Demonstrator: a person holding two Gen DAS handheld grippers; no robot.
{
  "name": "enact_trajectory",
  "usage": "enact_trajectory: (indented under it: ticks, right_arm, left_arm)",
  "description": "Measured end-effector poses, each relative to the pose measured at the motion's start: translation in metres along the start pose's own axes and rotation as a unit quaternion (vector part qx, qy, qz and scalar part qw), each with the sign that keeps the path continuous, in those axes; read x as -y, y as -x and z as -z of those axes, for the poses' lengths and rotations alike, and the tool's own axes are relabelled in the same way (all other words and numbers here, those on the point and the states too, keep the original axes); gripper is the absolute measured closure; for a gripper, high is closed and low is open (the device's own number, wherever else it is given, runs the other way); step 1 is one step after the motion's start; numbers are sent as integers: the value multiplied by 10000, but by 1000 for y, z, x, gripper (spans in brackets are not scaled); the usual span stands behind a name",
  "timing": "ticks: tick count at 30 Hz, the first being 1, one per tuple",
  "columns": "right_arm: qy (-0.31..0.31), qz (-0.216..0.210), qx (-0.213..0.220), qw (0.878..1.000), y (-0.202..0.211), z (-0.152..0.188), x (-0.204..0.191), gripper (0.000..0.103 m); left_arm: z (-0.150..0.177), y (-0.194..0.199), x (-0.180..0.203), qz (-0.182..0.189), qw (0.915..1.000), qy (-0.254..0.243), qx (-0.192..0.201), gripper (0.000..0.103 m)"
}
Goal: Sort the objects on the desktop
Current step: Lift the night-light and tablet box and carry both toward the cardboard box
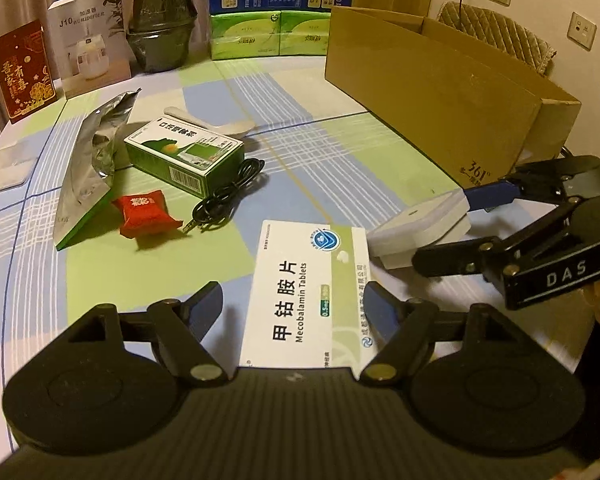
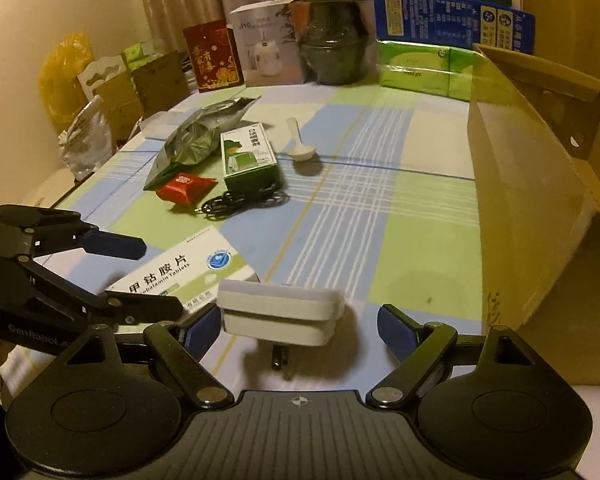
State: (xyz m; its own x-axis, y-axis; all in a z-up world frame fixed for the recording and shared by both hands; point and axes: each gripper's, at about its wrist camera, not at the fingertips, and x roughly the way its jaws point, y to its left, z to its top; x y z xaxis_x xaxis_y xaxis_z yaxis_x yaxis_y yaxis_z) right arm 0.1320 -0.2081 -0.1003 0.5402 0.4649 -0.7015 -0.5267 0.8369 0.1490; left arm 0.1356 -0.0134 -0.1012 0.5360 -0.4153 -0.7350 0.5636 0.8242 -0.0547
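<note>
We see the left gripper (image 1: 296,300) standing wide astride the flat white Mecobalamin tablet box (image 1: 306,292), pads clear. The right gripper (image 2: 300,324) gapes around the white plastic plug adapter (image 2: 280,314), untouched. Both lie on the checked tablecloth (image 2: 380,208), beside the open cardboard carton (image 2: 532,184).

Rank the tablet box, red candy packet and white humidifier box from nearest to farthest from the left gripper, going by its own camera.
1. Tablet box: between the left gripper fingers, nearest.
2. Red candy packet: mid-table, to the left.
3. White humidifier box: standing at the table's far left edge.
</note>
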Motion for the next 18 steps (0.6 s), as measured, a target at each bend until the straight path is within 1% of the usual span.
enact_trajectory:
  ticks: [2,3,8,9,11,12,15,18]
  right_arm:
    - [43,-31,24,10000,-2,0,-3,20]
    - [42,-10,39,10000,-2,0,-3,20]
    - [49,81,-2,10000,-2,0,-1,22]
    - [65,84,-6,9999,-2,1,-2,23]
    - [30,74,-18,10000,-3,1,0,34]
    - [5,82,-23,10000,-3,0,0,37]
    - [-81,197,7,9998,-2,0,4,38]
    - [-99,216,14,9997,-1,0,6,38]
  left_arm:
    - [0,-2,2,37,10000,-33,-1,30]
    - [0,-2,3,-2,10000,-45,19,30]
    - [0,-3,1,53,10000,-3,3,30]
    - [-1,-3,1,65,10000,1,-1,30]
    - [-1,-4,3,75,10000,-42,-20,29]
    - [-1,-5,5,64,9999,-105,-31,29]
    - [1,-11,12,-16,9992,-361,-149,29]
    - [2,-15,17,-49,9985,-517,-190,29]
